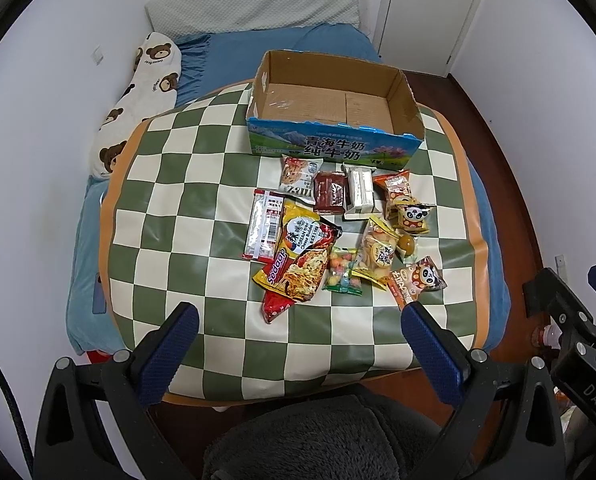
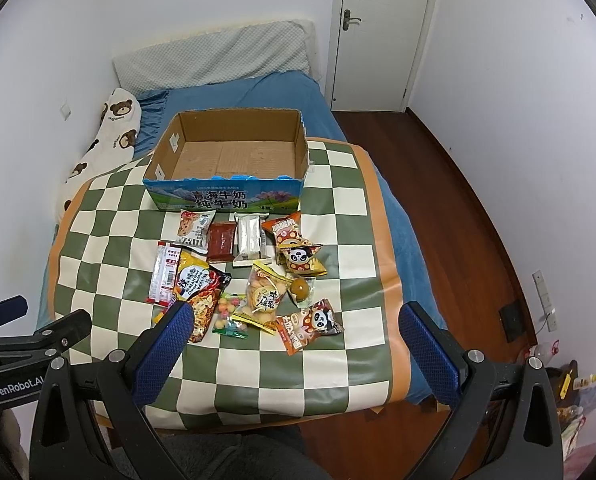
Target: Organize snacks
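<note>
Snacks lie ahead on checkered mat, empty box behind them. I hold left gripper and right gripper wide open, empty; noodle pack nearest left.

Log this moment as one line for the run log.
stage: start | left gripper: open | right gripper: open | cardboard box: empty | snacks: on checkered mat

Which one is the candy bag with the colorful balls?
Find the cardboard box on the checkered mat. The snacks lie in front of it; the candy bag is in the nearest row, beside the noodle pack. Only it is clear, showing round multicolored balls.
</note>
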A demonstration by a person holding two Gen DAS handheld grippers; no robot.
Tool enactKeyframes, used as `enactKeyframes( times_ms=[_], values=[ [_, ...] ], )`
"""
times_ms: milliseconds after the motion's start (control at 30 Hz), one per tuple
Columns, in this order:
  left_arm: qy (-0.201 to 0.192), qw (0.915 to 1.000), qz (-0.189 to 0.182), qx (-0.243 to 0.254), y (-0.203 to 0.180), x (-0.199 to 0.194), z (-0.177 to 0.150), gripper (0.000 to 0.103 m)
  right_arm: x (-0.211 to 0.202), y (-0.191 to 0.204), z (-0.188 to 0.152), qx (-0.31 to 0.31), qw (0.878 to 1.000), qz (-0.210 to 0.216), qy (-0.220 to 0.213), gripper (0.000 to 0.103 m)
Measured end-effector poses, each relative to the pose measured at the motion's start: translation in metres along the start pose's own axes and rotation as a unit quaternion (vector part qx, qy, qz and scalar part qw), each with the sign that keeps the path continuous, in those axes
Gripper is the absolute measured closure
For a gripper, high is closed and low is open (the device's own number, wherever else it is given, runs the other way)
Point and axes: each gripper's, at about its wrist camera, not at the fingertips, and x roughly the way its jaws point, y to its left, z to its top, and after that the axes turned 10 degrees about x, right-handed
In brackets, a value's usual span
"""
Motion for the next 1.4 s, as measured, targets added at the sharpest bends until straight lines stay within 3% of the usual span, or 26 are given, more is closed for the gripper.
enactKeyframes(
  times_ms=[1000, 1167, 1400],
  values=[
    [-0.004, 1.0, 0.006, -0.004, 0.001, 0.002, 0.001, 0.0, -0.013, -0.001, -0.004, 0.018, 1.0, 0.011, -0.004, 0.0],
    [-0.001, 0.9995, 0.024, -0.021, 0.016, 0.031, 0.013, 0.0, 0.024, -0.01, -0.003, 0.047, 0.998, 0.029, 0.027, 0.0],
    [0.087, 0.995, 0.049, 0.007, 0.032, 0.138, 0.03, 0.0, 0.13, -0.018, -0.005, 0.105, 0.985, 0.055, 0.123, 0.0]
  ],
)
